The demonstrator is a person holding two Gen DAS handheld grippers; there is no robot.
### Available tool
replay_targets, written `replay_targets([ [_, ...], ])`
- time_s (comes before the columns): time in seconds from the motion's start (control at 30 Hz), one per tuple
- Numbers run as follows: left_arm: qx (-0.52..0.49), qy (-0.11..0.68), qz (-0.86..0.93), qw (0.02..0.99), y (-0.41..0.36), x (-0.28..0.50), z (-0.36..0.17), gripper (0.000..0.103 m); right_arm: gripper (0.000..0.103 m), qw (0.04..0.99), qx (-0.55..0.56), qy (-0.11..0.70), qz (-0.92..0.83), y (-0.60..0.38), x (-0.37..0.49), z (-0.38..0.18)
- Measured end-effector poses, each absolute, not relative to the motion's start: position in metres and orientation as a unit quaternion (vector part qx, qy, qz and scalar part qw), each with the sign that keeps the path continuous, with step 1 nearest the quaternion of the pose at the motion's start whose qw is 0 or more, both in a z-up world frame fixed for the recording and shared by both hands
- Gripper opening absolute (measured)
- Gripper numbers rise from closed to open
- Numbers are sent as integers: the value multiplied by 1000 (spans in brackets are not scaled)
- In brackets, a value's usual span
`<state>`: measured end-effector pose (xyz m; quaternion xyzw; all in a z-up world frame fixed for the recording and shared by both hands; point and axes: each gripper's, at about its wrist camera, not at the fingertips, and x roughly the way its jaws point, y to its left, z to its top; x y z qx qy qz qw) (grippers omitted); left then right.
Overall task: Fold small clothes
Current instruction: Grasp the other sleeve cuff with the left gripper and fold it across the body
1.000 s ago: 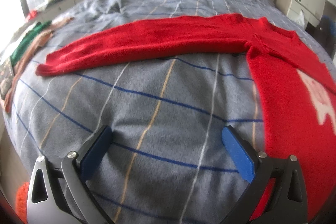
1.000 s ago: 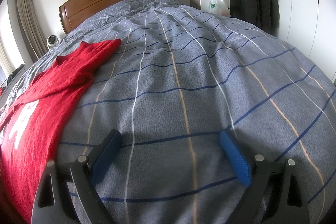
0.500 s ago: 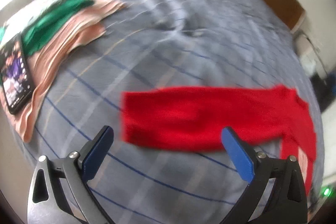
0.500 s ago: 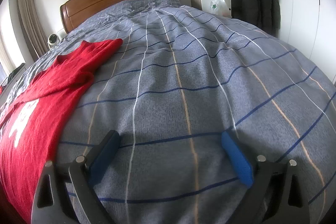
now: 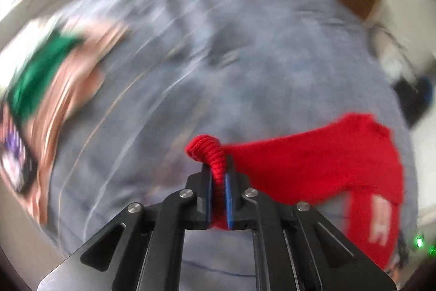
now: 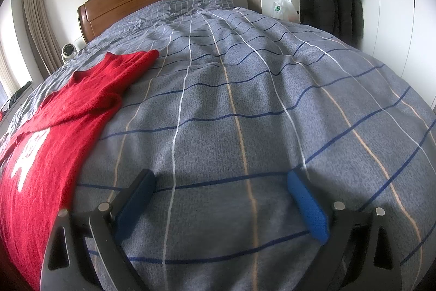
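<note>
The red sweater (image 6: 54, 143), judged soft, light and limp, is spread on the bed (image 6: 245, 105) left of the wide-open, empty right gripper (image 6: 220, 205), its ribbed cuff (image 5: 209, 152), a firm hold, pinched in the left gripper (image 5: 218, 182).
</note>
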<state>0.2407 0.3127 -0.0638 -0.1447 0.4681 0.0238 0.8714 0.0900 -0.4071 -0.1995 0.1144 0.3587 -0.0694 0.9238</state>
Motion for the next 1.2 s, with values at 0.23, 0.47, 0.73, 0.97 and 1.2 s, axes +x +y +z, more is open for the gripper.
replay_targets([
  [0.23,-54,378,-181,906,111,272,72,6,97,924,115,359,-69,-407,89,-199],
  [0.47,-5,396,-251,883,-40,280,43,86,97,924,115,359,-69,-407,89,-200],
  [0.73,4,441,-155,884,42,276,-32,86,99,924,114,359,-64,-406,91,-200],
  [0.97,125,476,-153,857,84,237,-119,73,100,924,109,360,-65,-404,93,-201],
  [1.2,83,406,-70,907,73,253,-133,36,101,925,102,359,-70,-401,94,-202],
])
